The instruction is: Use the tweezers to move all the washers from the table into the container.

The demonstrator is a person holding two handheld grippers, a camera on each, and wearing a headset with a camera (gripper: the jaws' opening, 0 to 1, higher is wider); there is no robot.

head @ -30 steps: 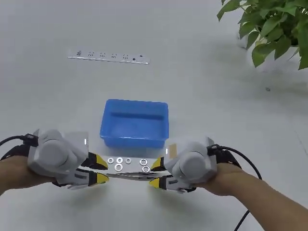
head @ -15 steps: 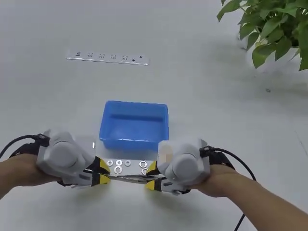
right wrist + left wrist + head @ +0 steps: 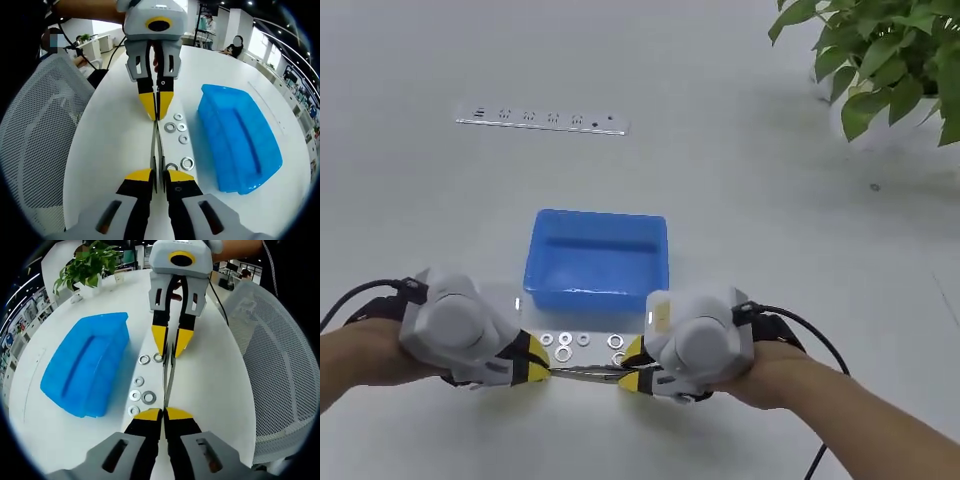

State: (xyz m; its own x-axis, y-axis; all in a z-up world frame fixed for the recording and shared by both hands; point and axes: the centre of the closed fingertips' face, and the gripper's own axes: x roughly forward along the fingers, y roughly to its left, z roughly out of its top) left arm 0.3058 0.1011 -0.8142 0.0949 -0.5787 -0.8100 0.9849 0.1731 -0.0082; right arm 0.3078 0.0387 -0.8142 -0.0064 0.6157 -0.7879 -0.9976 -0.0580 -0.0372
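Counted six washers (image 3: 148, 397) lying loose on the desk (image 3: 750, 230), just in front of the blue container (image 3: 585, 296): four toward the left gripper (image 3: 163, 414), two nearer the right gripper (image 3: 155, 176). Found none inside the container; made out only a bare blue floor there in the head view.

Saw the tweezers (image 3: 169, 375) stretched just beside the washers, on the person's side of them, bridging the two grippers. Noted the left gripper's jaws closed tight on one end of the tweezers, yellow tips meeting. Noted the right gripper's jaws a narrow slit apart, pinching the other, wider end between them. Could not tell whether the tweezers hung clear of the desk or touched it.

Judged the task barely begun: tool held at both ends, no washer yet picked, all six left to move. Judged the step in hand as settling the tweezers into a working grip before a first pickup.

Left alone, well behind the container: a power strip (image 3: 542, 119) and a potted plant (image 3: 880, 50).
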